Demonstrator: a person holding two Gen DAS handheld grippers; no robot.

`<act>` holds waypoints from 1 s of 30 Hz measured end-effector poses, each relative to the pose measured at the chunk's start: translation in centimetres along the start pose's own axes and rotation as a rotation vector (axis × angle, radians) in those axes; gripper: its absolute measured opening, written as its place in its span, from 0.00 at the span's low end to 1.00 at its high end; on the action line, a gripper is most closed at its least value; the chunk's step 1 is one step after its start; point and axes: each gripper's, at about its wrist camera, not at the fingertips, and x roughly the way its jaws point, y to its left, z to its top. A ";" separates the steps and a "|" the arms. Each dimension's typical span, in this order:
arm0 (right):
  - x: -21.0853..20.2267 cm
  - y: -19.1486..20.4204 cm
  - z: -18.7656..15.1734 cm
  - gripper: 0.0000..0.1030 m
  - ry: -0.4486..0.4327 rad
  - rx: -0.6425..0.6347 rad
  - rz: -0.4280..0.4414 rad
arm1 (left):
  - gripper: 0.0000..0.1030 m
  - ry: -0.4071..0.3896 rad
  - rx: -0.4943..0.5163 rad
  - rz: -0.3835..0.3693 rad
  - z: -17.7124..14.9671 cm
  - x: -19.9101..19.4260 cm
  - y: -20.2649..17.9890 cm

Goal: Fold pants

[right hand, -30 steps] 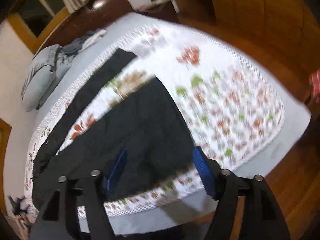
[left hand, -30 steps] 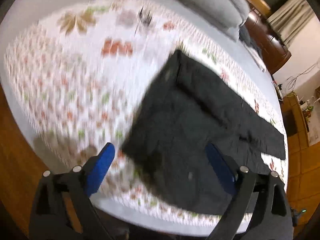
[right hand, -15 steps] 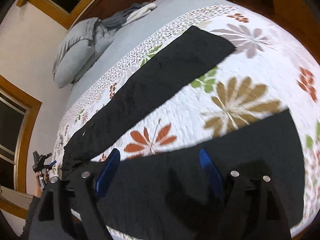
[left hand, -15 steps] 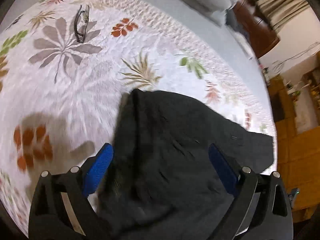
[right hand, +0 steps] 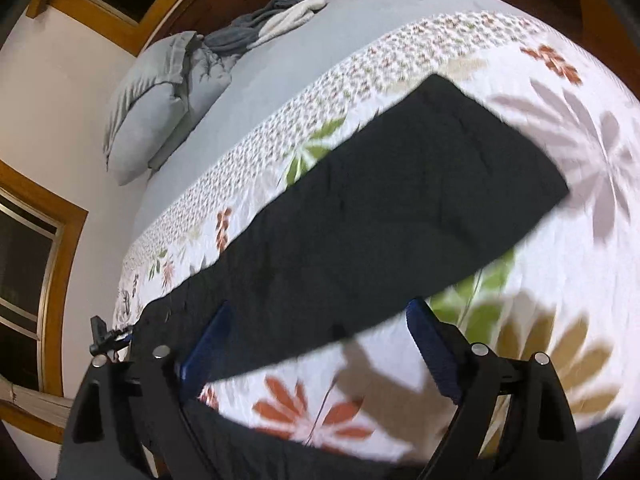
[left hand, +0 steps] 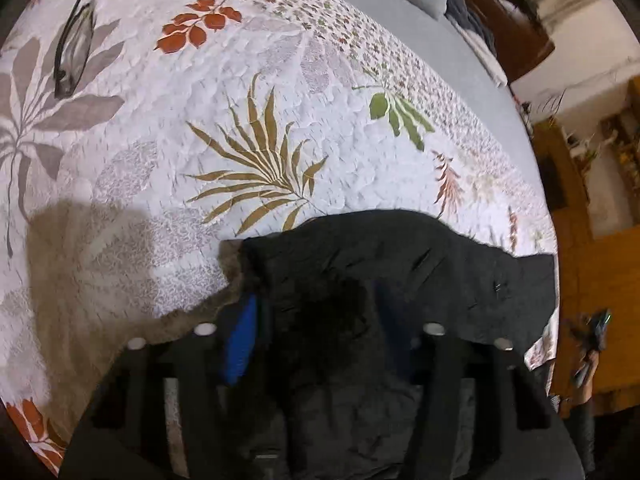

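Observation:
Black pants [left hand: 400, 280] lie spread on a white leaf-print quilt [left hand: 248, 120]. In the left wrist view the waist end bunches between the blue pads of my left gripper [left hand: 320, 332]. Its jaws stand apart, low over the cloth; the right pad is hidden by fabric. In the right wrist view one pant leg [right hand: 380, 224] stretches diagonally across the quilt [right hand: 540, 320]. My right gripper [right hand: 316, 344] is open, hovering over the leg's near edge. The second leg shows as a dark strip [right hand: 300, 460] at the bottom.
Glasses [left hand: 74, 52] lie on the quilt at upper left. Grey pillows [right hand: 160, 96] and bundled clothes [right hand: 268, 20] sit at the head of the bed. A wooden headboard, windows and wood floor surround the bed. The bed edge is near the waist.
Both grippers have dropped closer to the bed. The left has closed in on the waist, which now bunches between its pads. The right has moved forward from the near leg to the far leg.

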 end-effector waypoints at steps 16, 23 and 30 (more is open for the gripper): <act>7.6 -7.7 17.8 0.88 0.088 -0.109 -0.253 | 0.30 -0.025 -0.073 0.100 -0.1 1.5 0.5; 12.1 -7.9 19.3 0.95 0.207 -0.175 -0.252 | 0.30 -0.016 -0.075 0.150 0.0 1.9 0.0; 11.5 -7.0 18.7 0.11 0.186 -0.200 -0.239 | 0.26 -0.042 -0.070 0.248 0.1 1.7 -1.3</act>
